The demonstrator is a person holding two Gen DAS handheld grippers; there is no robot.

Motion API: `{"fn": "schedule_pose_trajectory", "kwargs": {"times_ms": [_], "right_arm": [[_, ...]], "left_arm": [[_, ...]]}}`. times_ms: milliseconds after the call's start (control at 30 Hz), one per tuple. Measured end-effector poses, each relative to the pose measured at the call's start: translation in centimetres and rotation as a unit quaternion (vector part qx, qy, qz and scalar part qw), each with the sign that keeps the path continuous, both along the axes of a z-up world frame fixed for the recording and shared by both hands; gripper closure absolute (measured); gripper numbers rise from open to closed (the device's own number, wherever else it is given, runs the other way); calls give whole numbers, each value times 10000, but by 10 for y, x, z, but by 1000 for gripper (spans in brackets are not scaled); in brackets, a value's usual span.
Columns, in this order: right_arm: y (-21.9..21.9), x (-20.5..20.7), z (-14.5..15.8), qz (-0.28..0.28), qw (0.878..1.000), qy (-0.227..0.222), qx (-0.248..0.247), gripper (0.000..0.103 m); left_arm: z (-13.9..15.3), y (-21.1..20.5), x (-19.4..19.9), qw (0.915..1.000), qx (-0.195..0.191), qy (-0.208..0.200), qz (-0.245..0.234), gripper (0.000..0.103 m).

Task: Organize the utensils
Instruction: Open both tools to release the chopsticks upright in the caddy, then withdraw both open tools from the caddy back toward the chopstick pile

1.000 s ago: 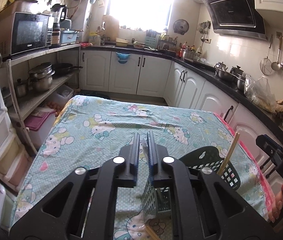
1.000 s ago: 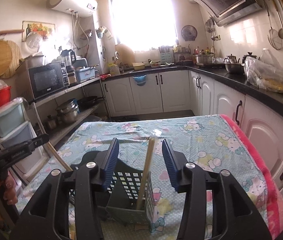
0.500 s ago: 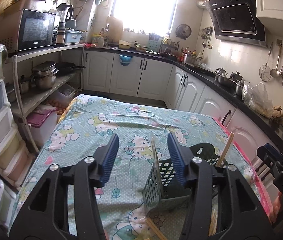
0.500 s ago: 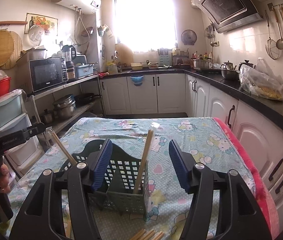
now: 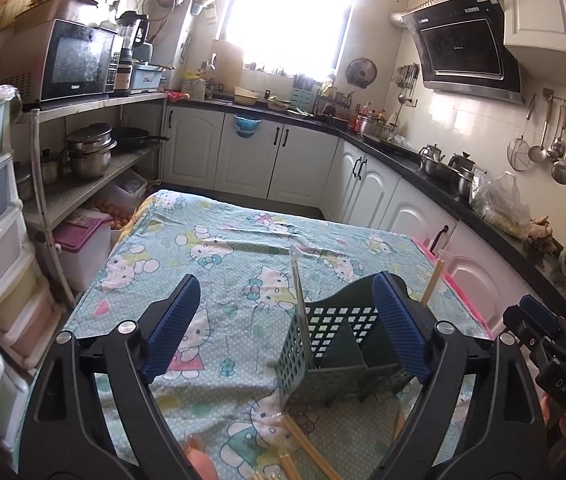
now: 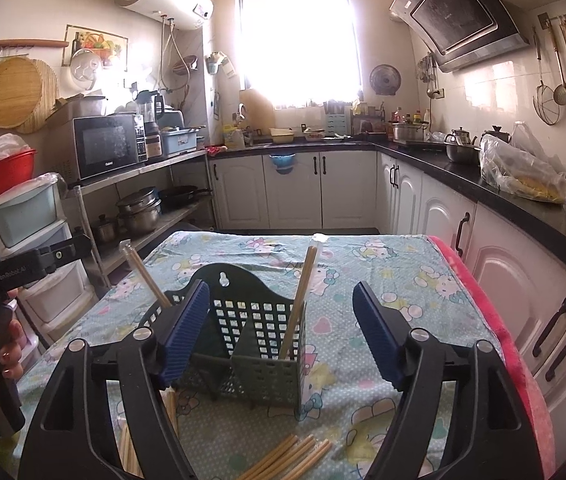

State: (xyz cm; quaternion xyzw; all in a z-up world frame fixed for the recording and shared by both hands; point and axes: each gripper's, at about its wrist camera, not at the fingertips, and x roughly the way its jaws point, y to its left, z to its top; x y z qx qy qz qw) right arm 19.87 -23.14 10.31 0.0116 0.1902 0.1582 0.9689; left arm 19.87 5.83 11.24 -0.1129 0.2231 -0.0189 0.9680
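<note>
Chopsticks point(image 6: 283, 458) lie loose at the bottom centre of the right wrist view, fanned on the patterned tablecloth point(image 6: 363, 264) just in front of the green slotted caddy point(image 6: 259, 344), which fills the middle of both frames. Two wrapped pairs already stand tilted in it: one point(image 6: 297, 304) in the right compartment, one point(image 6: 147, 278) leaning out at the left. Your left gripper point(image 5: 283, 328) and right gripper point(image 6: 279, 328) both gape wide, holding nothing. I judge the sticks light, stiff and smooth, so they will likely roll or skid under the pads. Take one near mid-length, pinching across its width, so it neither pivots nor slips. The caddy looks light too and may slide if nudged.
</note>
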Motion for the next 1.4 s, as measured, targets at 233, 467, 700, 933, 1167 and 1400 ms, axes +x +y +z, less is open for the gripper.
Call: {"fn": "schedule_pose_trajectory", "kwargs": {"times_ms": [233,467,700,933,1167,1400], "right_arm": [[-4,-16,-6,61,9999,64,-65,28],[-6,-25,-21,93,9995,251,-151,28],[-10,-32,-37,75,9988,442,-197,28],[-12,-38,-53,74,9976,629,-279,28],[-13,-39,-73,84,9954,907,-282,28],[-14,-38,-90,80,9928,1170,-262,28]], "left_arm": [[-5,1,-18,9999,-103,1,-36,16],[-23,2,-28,9997,-149,212,-45,16],[-45,3,-33,9988,-153,465,-18,16],[-62,-1,-36,9978,-72,663,-8,16],[-80,-6,-36,9959,-9,901,-67,16],[-98,-14,-32,9937,97,1111,-125,16]]}}
